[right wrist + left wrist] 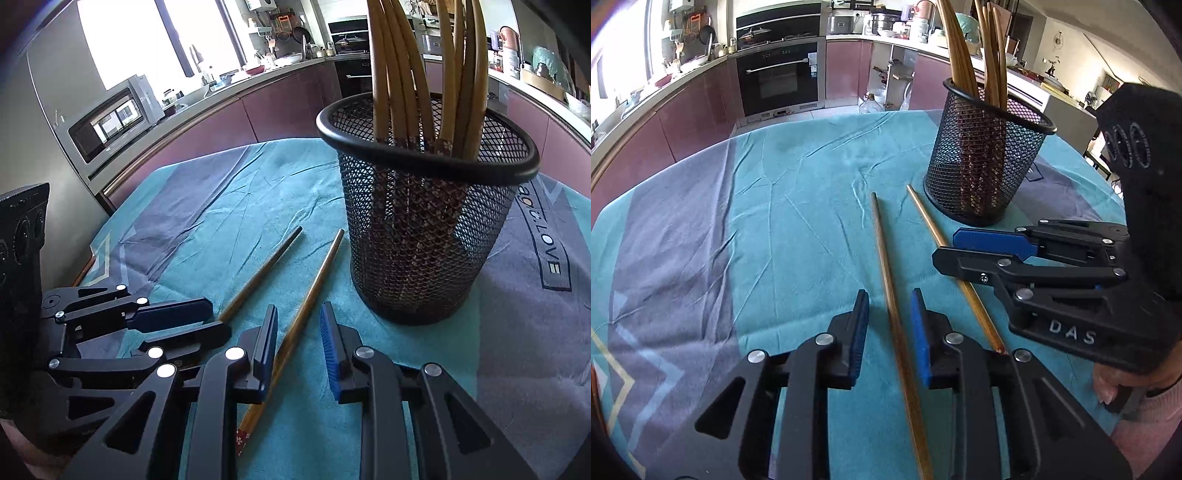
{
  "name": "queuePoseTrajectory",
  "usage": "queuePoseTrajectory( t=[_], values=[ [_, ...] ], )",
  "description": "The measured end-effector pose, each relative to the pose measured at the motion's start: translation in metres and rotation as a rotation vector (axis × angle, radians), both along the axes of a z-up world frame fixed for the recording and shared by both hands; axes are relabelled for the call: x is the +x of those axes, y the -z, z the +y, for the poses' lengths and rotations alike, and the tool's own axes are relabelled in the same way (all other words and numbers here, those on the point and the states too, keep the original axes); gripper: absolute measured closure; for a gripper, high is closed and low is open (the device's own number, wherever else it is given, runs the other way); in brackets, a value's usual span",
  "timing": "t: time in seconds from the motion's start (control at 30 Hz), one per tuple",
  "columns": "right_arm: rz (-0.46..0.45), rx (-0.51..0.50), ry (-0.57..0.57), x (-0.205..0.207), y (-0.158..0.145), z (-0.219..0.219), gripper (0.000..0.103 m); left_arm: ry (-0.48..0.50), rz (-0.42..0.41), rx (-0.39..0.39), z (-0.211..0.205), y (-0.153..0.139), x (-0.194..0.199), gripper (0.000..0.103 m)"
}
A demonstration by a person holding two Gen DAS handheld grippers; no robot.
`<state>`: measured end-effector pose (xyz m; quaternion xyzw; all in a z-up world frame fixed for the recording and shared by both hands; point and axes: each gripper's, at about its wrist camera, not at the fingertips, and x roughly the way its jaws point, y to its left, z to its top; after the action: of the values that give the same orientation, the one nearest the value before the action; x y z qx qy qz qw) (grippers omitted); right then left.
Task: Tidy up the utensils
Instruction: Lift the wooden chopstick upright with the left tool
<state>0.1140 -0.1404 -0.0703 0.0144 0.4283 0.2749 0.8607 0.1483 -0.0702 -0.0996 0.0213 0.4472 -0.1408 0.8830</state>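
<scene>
Two wooden chopsticks lie loose on the teal tablecloth. My left gripper (889,299) is open, low over the cloth, with one chopstick (886,258) lying between its fingers. My right gripper (298,315) is open with the other chopstick (314,284) between its fingers; that chopstick (938,240) also shows in the left wrist view, passing under the right gripper (947,245). A black mesh holder (986,162) stands upright just beyond, with several chopsticks in it. It is close in the right wrist view (424,221). The left gripper (207,317) sits at left over the first chopstick (266,266).
The tablecloth (775,206) covers the table, with its far edge toward the kitchen cabinets and oven (779,74). A microwave (110,122) stands left of the table. A plastic bottle (870,103) stands on the floor beyond the table.
</scene>
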Motion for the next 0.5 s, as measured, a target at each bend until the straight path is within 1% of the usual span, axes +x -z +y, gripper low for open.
queuePoseTrajectory(
  t=[0.2, 0.33, 0.4, 0.5],
  values=[
    [0.0, -0.007, 0.007, 0.006, 0.001, 0.003, 0.083, -0.003, -0.009, 0.011, -0.003, 0.001, 0.014, 0.083],
    [0.001, -0.01, 0.012, 0.01, 0.001, 0.004, 0.086, -0.009, -0.013, 0.017, -0.004, 0.002, 0.02, 0.089],
    [0.001, -0.012, 0.016, 0.012, 0.001, 0.004, 0.089, -0.012, -0.012, 0.009, -0.004, 0.002, 0.019, 0.093],
    [0.009, 0.001, 0.023, 0.013, 0.002, 0.002, 0.093, -0.02, -0.017, 0.01, -0.006, 0.003, 0.02, 0.094]
  ],
)
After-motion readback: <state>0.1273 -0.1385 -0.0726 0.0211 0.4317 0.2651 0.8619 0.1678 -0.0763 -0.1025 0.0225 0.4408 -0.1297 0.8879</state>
